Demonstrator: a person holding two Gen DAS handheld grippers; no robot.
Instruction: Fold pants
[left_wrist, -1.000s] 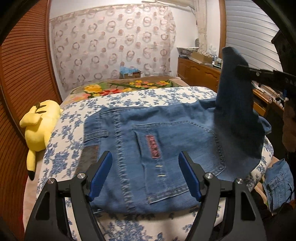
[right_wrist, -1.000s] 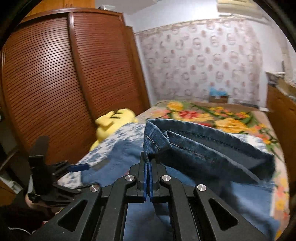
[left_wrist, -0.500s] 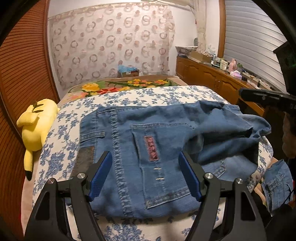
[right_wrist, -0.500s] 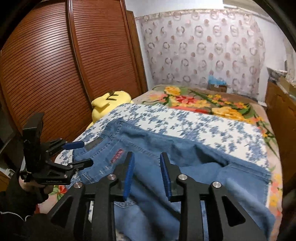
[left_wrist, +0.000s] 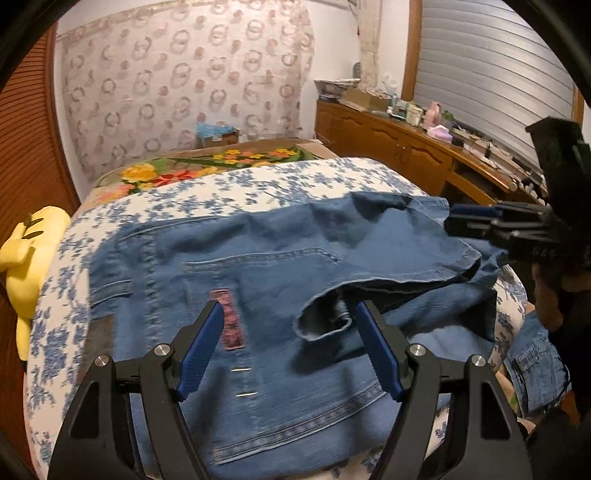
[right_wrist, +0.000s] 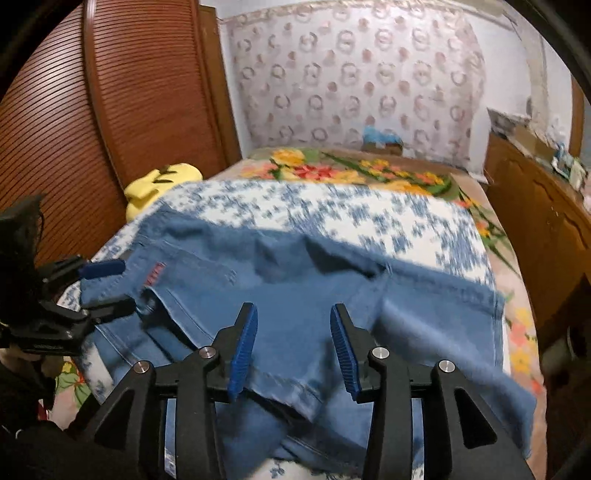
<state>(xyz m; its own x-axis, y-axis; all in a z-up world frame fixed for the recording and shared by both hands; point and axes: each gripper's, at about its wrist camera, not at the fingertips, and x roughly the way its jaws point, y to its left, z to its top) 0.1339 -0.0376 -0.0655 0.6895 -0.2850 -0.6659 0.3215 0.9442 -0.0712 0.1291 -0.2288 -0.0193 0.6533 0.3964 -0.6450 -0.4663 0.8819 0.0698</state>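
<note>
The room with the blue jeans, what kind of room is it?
Most likely a bedroom in a home. The jeans lie on a bed with a blue-flowered cover, a yellow plush toy sits beside it, and a louvered wooden wardrobe stands alongside.

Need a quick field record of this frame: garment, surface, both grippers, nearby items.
garment: blue jeans, leg folded over the seat, hem crumpled
surface: floral blue-and-white bedspread
left gripper: open, over the jeans, gripping nothing
right gripper: jaws opening, denim below them, not pinched
beside bed: yellow plush toy, wooden dresser
fold status: partial, not neat
</note>
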